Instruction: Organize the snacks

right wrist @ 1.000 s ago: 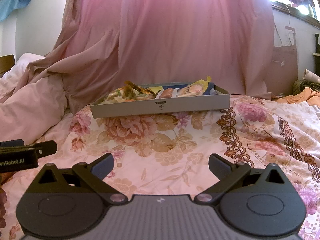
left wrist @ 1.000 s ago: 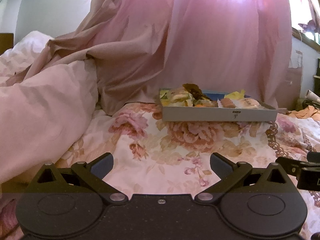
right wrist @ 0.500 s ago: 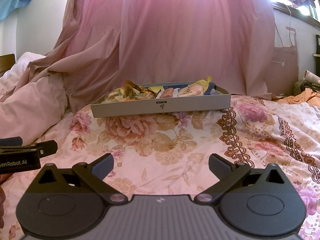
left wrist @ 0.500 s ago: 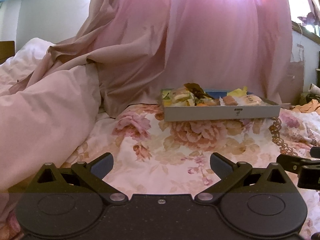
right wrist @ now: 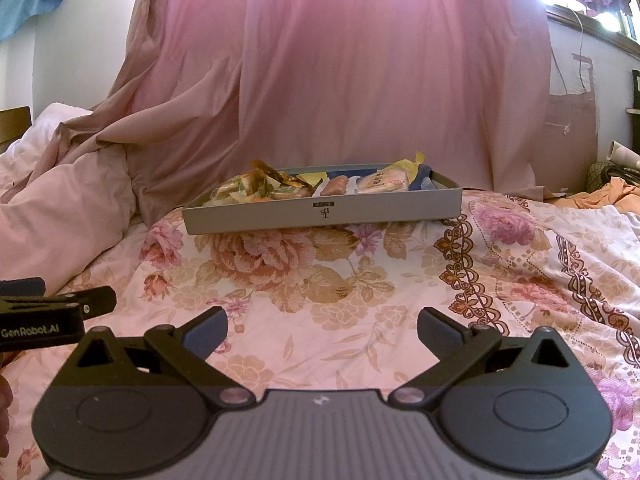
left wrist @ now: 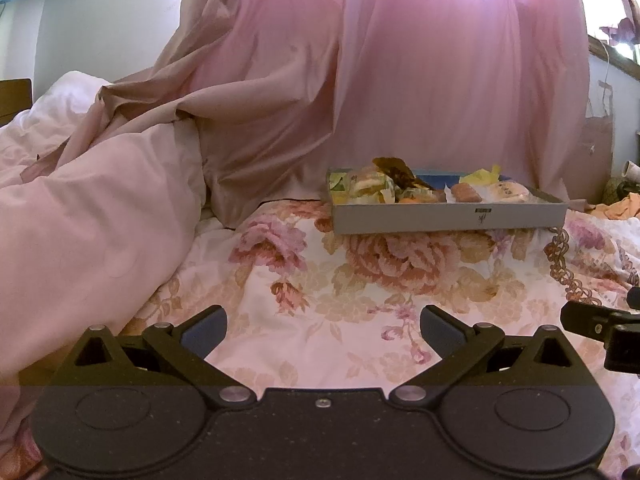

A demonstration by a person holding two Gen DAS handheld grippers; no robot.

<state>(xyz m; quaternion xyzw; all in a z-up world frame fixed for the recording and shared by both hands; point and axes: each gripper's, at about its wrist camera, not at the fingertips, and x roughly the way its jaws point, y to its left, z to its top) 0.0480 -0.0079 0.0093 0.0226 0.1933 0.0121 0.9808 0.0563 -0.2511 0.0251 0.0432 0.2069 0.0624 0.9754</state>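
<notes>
Off to your left, a heaped pink duvet [left wrist: 80, 216] rises beside the floral bedspread [left wrist: 312, 280] and walls in that side. Your left gripper [left wrist: 323, 330] hangs low over the bedspread with its jaws spread wide and nothing between them; bare flowered cloth lies open ahead of it all the way to the box. Your right gripper [right wrist: 322, 330] sits just beside it, likewise spread wide and empty, with the same clear stretch of cloth in front and more open bedspread running off to its right. Each gripper shows at the edge of the other's wrist view, so the two are close together.

The grey box [right wrist: 400, 208] rests on the bedspread well ahead of both grippers, its far side up against the pink curtain [right wrist: 360, 72]. It is shallow and rectangular, with a small dark mark on its near wall. The snacks [right wrist: 260, 190] are piled loosely toward its left end in crinkled clear and yellow wrappers, some poking above the rim; a reddish sausage [right wrist: 334, 187] lies near the middle, and a pale wrapped pastry [right wrist: 384, 181] leans to its right.
</notes>
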